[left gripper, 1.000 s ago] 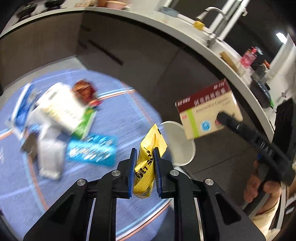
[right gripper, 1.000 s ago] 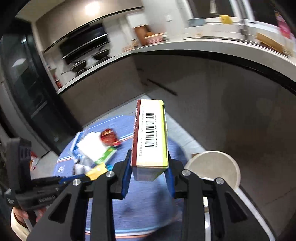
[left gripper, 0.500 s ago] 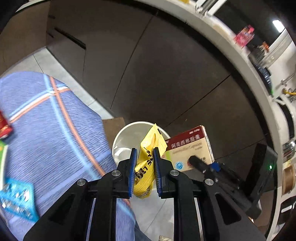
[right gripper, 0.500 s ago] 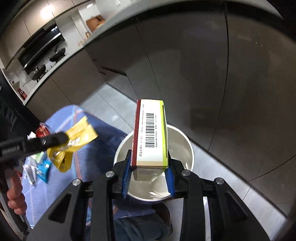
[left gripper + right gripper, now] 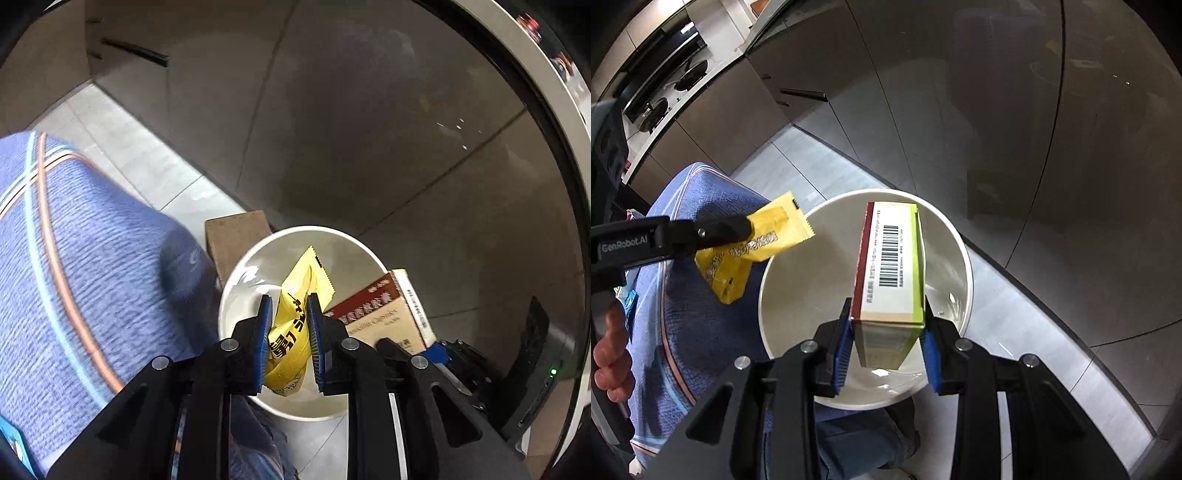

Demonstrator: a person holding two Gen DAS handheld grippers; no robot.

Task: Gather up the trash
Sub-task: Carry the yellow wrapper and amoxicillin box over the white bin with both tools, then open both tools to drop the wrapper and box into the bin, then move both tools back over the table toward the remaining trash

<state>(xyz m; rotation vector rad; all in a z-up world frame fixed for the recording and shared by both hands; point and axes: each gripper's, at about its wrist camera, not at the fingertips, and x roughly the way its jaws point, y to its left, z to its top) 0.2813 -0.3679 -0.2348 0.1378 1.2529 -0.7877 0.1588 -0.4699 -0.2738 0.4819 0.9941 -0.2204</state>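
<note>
The left gripper [image 5: 289,334] has its blue pads [image 5: 263,339] nearly together, pinching a yellow sachet [image 5: 293,328] at mid-length. The right gripper [image 5: 886,345] stands a little wider, its jaws clamped on the two broad faces of a medicine box [image 5: 890,266], barcode side up. Both pieces hang over the mouth of a round white bin [image 5: 962,251]: the box over its middle, the sachet over its left rim. The bin stands on pale grey floor tiles [image 5: 827,162], close to dark glossy cabinet fronts [image 5: 960,92] on the far side. Just left of it lies a blue cloth with orange and white stripes [image 5: 85,266]; a brown block [image 5: 236,242] sits between the cloth and the bin. Far left, a hob [image 5: 665,99] sits on the counter.
</note>
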